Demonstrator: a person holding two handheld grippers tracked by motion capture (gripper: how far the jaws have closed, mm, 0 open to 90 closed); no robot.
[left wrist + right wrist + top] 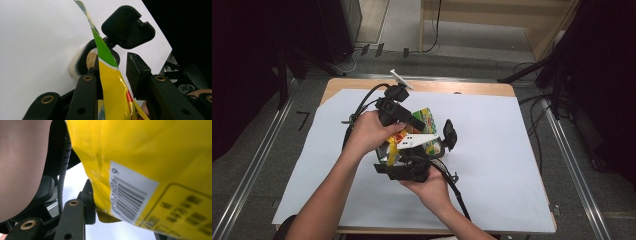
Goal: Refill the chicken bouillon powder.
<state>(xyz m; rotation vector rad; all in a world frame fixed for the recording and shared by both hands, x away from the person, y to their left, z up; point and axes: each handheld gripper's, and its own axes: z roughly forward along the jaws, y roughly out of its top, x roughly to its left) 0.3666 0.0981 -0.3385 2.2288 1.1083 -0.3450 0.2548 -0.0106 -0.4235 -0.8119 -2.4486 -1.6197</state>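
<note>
Yellow pkt hides right gripper's far finger; barcode blurred.

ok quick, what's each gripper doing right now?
Left gripper: the yellow snack bag runs between its jaws; grip unclear.
Right gripper: shut on the bag.

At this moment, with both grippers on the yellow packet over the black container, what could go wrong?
1. The left gripper seems to pinch just a thin strip of the yellow packet; it may slip or tear unevenly.
2. The black container below already holds something tan; its open lid stands close, so contents could spill onto the white sheet.
</note>
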